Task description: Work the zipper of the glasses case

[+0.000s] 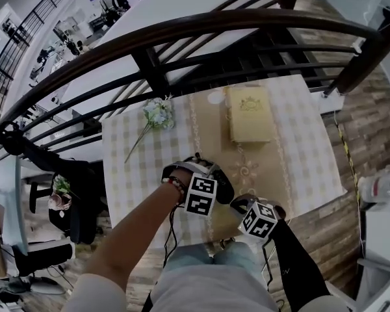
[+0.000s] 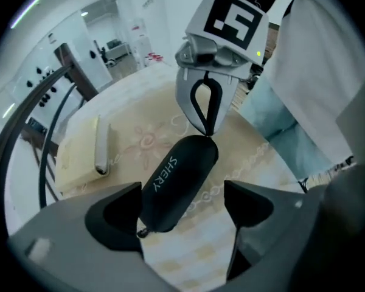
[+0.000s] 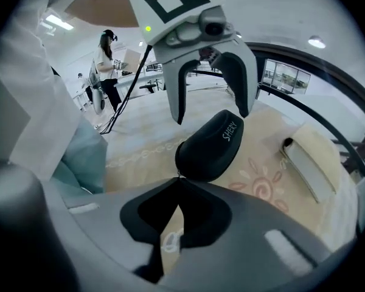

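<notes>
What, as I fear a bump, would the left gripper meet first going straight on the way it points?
Probably the black glasses case, which lies close ahead between the open jaws of the left gripper.

This is looking like a staged dining corner inside a large lab or office hall. A table (image 1: 120,174) is wearing a checked cloth and a runner, with flowers (image 1: 157,114) lying near its far left corner and a book (image 1: 249,114) near its far edge. A dark chair back (image 1: 182,30) is curving along that edge. Plank floor (image 1: 372,125) is showing beyond the right edge. Further off, desks (image 1: 68,31) and a railing (image 1: 26,39) are standing on pale flooring, and a person (image 3: 106,59) is working under ceiling lights (image 3: 317,42).
</notes>
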Action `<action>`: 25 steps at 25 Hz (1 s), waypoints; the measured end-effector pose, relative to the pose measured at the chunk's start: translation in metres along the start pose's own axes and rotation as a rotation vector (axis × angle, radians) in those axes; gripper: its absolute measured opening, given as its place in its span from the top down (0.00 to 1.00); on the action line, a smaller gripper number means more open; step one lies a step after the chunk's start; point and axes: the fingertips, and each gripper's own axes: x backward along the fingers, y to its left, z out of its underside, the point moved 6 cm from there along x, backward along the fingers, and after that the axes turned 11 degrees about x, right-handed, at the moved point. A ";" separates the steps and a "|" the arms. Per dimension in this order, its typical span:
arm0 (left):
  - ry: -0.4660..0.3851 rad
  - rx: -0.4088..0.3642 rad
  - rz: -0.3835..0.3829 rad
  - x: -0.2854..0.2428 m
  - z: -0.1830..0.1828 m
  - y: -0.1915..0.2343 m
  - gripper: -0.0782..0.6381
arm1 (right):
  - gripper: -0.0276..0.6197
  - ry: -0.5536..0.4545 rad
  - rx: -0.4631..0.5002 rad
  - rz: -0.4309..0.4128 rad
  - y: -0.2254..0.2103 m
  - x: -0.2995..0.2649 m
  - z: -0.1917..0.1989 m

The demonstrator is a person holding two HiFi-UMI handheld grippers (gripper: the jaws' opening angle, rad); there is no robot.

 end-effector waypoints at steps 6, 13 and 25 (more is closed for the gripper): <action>0.106 -0.143 0.033 -0.030 -0.007 0.012 0.36 | 0.91 0.005 0.007 -0.009 -0.001 -0.001 0.003; 0.114 0.098 0.063 -0.017 0.005 0.001 0.47 | 0.91 0.000 -0.100 0.055 -0.013 0.005 0.023; -0.018 0.555 -0.061 0.007 0.031 -0.034 0.58 | 0.91 0.007 -0.061 0.075 -0.039 -0.004 0.013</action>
